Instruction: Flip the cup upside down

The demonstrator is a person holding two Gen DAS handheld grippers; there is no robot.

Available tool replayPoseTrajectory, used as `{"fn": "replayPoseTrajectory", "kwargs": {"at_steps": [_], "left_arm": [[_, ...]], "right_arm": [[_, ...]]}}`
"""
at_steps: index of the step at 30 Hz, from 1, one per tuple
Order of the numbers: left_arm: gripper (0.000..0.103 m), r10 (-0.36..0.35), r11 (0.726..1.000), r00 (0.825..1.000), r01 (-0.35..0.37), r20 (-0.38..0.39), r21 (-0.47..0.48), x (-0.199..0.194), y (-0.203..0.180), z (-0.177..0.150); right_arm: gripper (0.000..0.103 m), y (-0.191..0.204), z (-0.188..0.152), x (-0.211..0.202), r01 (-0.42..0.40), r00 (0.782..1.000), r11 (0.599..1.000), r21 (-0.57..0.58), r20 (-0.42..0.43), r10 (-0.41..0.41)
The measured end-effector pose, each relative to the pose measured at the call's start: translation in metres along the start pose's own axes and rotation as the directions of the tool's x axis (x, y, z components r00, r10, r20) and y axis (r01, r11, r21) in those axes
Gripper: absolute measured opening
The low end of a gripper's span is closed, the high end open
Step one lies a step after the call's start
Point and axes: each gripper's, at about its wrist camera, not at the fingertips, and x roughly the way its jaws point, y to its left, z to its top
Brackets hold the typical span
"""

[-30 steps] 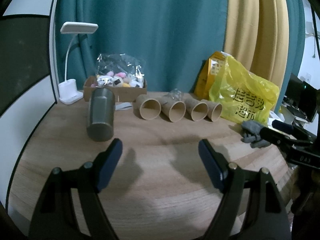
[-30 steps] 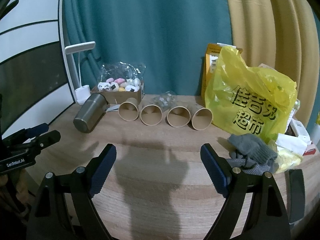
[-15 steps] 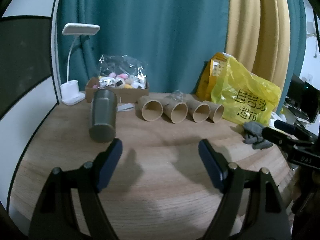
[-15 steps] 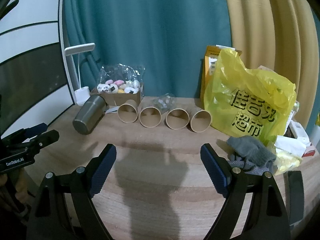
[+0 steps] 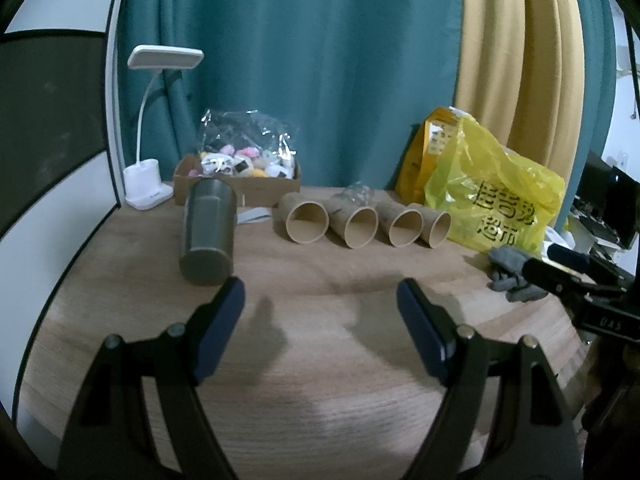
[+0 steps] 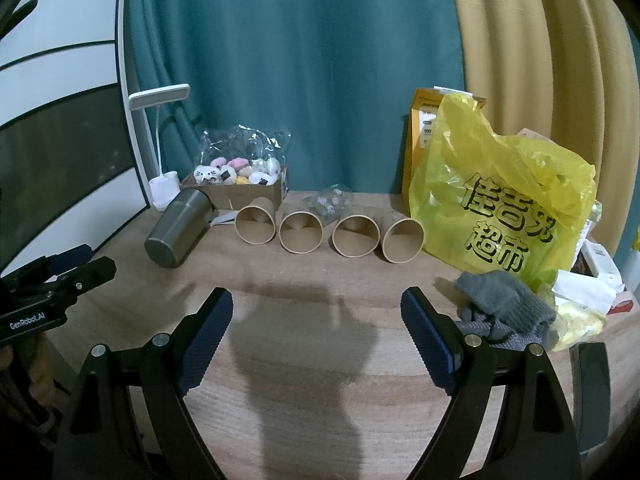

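Observation:
A grey metal cup [image 5: 208,236] lies on its side on the wooden table, base toward me; it also shows in the right wrist view [image 6: 178,234] at the left. Several brown paper cups [image 5: 307,222] lie on their sides in a row, mouths toward me, also in the right wrist view [image 6: 300,232]. My left gripper [image 5: 320,300] is open and empty, just in front and right of the metal cup. My right gripper [image 6: 317,308] is open and empty, in front of the paper cups. Each gripper shows at the edge of the other's view.
A yellow plastic bag [image 6: 500,208] and grey gloves [image 6: 504,308] sit at the right. A cardboard box of small toys [image 6: 236,184] and a white desk lamp [image 6: 160,152] stand at the back left. Curtains hang behind the table [image 6: 320,360].
Both grippers have drawn slightly back and up; the objects sit a bit farther away in view. Nothing on the table moved.

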Motion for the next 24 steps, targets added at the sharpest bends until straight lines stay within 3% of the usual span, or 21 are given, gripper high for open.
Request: {"fn": "replayPoseTrajectory", "kwargs": {"at_steps": [7,15,19,24], "left_arm": [[0.080,-0.002,1.000,1.000,0.002,-0.028,0.003,0.013,-0.006,0.002],[0.080,-0.021,1.000,0.994,0.022,-0.104,0.003,0.060,-0.017,0.015],[0.080,-0.019,1.000,0.984,0.023,-0.179,0.021,0.100,-0.023,0.031],[0.080,-0.066,0.996,0.951,0.079,-0.301,0.031,0.154,-0.037,0.065]], "right_arm": [[0.088,-0.006,0.003,0.008,0.000,1.000,1.000,0.011,-0.007,0.000],[0.088,-0.037,0.009,0.032,0.024,1.000,0.998,0.051,-0.020,-0.023],[0.088,-0.056,0.013,0.052,0.029,0.999,0.997,0.069,-0.043,-0.026],[0.088,-0.076,0.017,0.077,0.028,0.996,0.998,0.060,-0.085,-0.023]]}}
